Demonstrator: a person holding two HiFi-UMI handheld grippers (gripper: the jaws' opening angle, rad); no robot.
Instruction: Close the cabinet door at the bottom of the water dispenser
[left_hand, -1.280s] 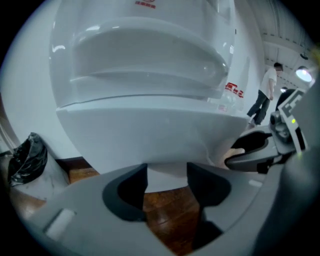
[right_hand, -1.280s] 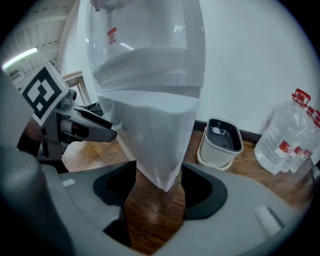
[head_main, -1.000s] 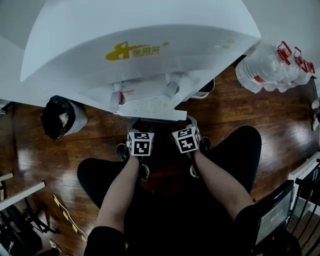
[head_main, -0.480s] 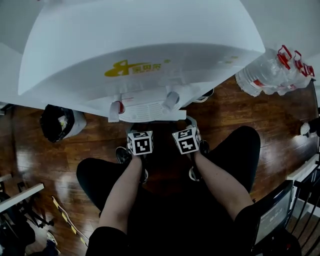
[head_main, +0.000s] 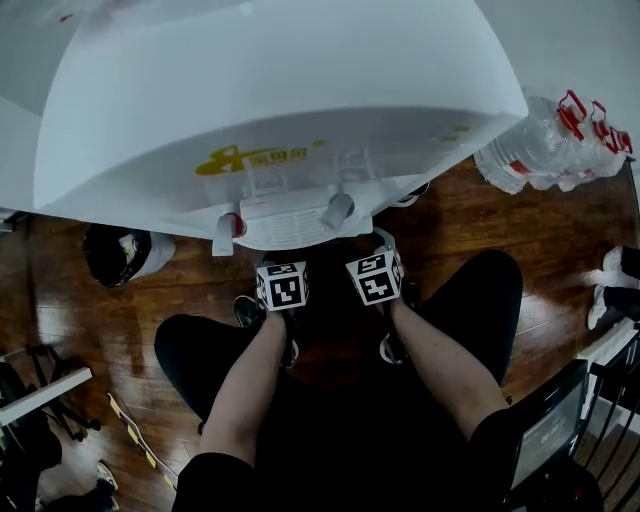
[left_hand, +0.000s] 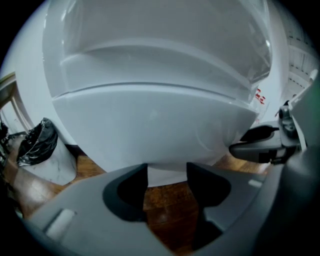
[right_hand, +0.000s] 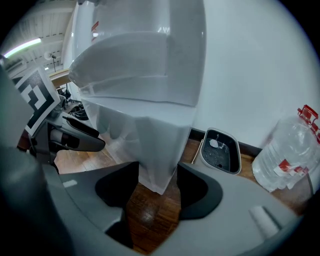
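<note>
The white water dispenser (head_main: 280, 110) fills the top of the head view; its taps (head_main: 335, 210) jut over my two marker cubes (head_main: 282, 287) (head_main: 374, 278). In the left gripper view the lower cabinet door (left_hand: 150, 132) is a smooth white panel with no gap showing. My left gripper (left_hand: 167, 172) stands open just in front of its bottom edge, with only wooden floor between the jaws. My right gripper (right_hand: 157, 177) is open at the cabinet's lower right corner (right_hand: 157, 150). Its jaws have just been closing a little, with nothing between them.
A bin with a black bag (head_main: 120, 250) stands left of the dispenser. Large water bottles (head_main: 550, 140) lie at the right by the wall, and a grey drip tray (right_hand: 220, 150) sits on the floor. My knees and shoes (head_main: 395, 345) are close behind the grippers. A chair (head_main: 550, 430) is at lower right.
The head camera has leaned further over the dispenser, so its top covers more of the floor. Both marker cubes stay almost in place. Someone's feet have appeared at the right edge.
</note>
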